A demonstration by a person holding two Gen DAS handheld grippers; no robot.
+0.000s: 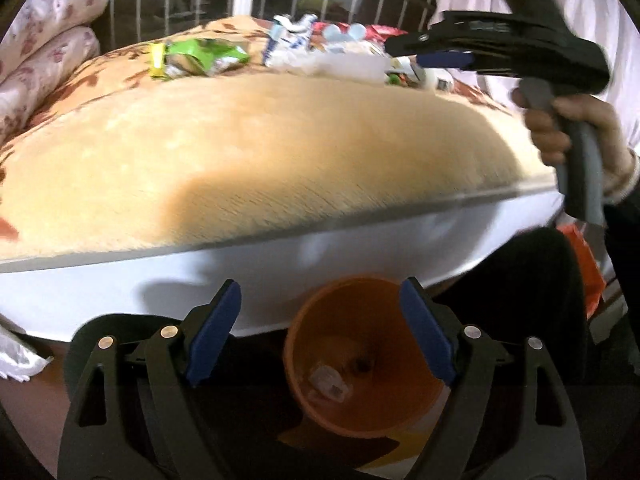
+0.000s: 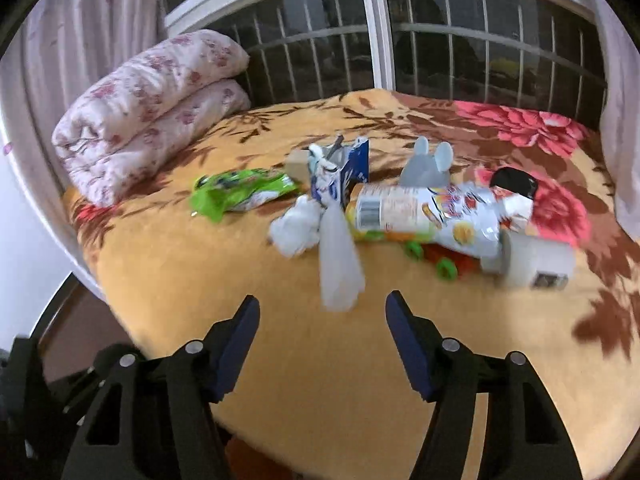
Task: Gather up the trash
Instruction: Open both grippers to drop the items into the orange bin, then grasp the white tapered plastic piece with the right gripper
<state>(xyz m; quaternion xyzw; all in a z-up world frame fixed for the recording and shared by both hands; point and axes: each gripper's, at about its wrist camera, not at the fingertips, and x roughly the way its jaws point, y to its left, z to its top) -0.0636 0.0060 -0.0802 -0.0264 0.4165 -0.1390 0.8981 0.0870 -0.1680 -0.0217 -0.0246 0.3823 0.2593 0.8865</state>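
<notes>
Trash lies in a pile on the bed: a green snack bag (image 2: 240,194), a blue and white carton (image 2: 340,172), crumpled white tissue (image 2: 296,230), a clear plastic piece (image 2: 338,268), a white chip bag (image 2: 432,216) and a clear jar (image 2: 532,260). My right gripper (image 2: 322,320) is open and empty, just short of the clear plastic piece. My left gripper (image 1: 320,312) is open and empty, low beside the bed over an orange bin (image 1: 360,360) with a clear wrapper inside. The right gripper (image 1: 440,58) also shows in the left wrist view, above the pile.
The bed has a tan floral blanket (image 2: 200,280) and a white mattress side (image 1: 200,280). A folded pink quilt (image 2: 148,108) lies at the back left. A barred window (image 2: 380,40) stands behind the bed. A grey toy (image 2: 428,164) and green-wheeled toy (image 2: 444,268) lie in the pile.
</notes>
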